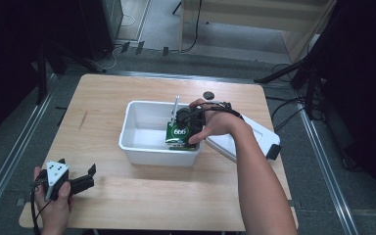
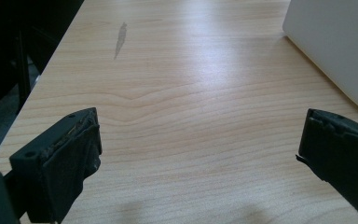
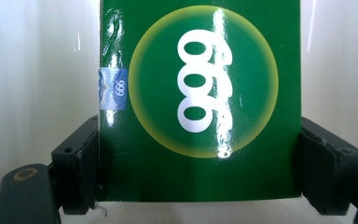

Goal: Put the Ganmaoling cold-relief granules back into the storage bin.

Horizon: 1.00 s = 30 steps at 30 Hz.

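Holding green box (image 3: 200, 102) inside white bin (image 1: 142, 147) w/ your right gripper (image 1: 188, 122), jaws clamped on its sides, bin walls close around, lid (image 1: 259, 134) just beside, small dark disc (image 1: 208, 95) behind, box glossy, white "666" in yellow ring, left gripper (image 2: 198, 163) wide open, empty, over table (image 2: 177, 93).

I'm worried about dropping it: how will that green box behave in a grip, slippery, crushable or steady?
The green box has a glossy wrap with bright glare, so it is probably slippery. Its straight edges between the jaws of the right tool suggest thin card, likely light and crushable if squeezed hard. Its flat sides should keep it from rolling in the white bin.
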Each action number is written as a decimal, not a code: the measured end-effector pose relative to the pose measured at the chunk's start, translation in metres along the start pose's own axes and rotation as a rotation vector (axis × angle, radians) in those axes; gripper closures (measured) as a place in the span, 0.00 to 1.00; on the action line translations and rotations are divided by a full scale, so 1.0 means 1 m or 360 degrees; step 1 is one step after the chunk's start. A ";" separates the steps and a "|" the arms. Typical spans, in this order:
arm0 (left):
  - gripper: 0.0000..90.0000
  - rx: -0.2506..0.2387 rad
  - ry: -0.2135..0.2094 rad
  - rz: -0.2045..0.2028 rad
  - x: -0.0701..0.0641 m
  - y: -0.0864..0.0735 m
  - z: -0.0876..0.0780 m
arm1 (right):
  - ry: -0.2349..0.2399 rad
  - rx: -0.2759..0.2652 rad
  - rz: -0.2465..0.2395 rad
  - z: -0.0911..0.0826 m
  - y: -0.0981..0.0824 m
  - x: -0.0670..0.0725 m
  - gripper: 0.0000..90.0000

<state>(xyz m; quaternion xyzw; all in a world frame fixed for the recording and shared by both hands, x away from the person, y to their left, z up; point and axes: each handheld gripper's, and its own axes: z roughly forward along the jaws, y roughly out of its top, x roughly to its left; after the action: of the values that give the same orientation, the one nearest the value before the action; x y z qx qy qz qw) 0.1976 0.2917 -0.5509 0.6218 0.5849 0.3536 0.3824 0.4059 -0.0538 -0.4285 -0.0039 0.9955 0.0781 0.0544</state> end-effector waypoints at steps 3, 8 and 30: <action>0.00 -0.0001 -0.0001 -0.0002 0.000 0.000 0.000 | 0.0005 -0.0009 0.0015 0.002 -0.001 -0.001 0.17; 0.00 0.0000 -0.0001 -0.0001 0.000 0.000 0.000 | -0.0005 -0.0023 0.0003 0.004 -0.002 0.000 0.16; 0.00 0.0003 0.0000 0.0000 0.000 0.000 0.000 | -0.0082 -0.0131 0.0080 -0.023 -0.013 0.003 0.14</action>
<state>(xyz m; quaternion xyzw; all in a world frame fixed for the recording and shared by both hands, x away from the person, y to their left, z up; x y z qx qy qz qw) 0.1978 0.2913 -0.5509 0.6221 0.5853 0.3532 0.3818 0.4009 -0.0703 -0.4079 0.0208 0.9894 0.1204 0.0780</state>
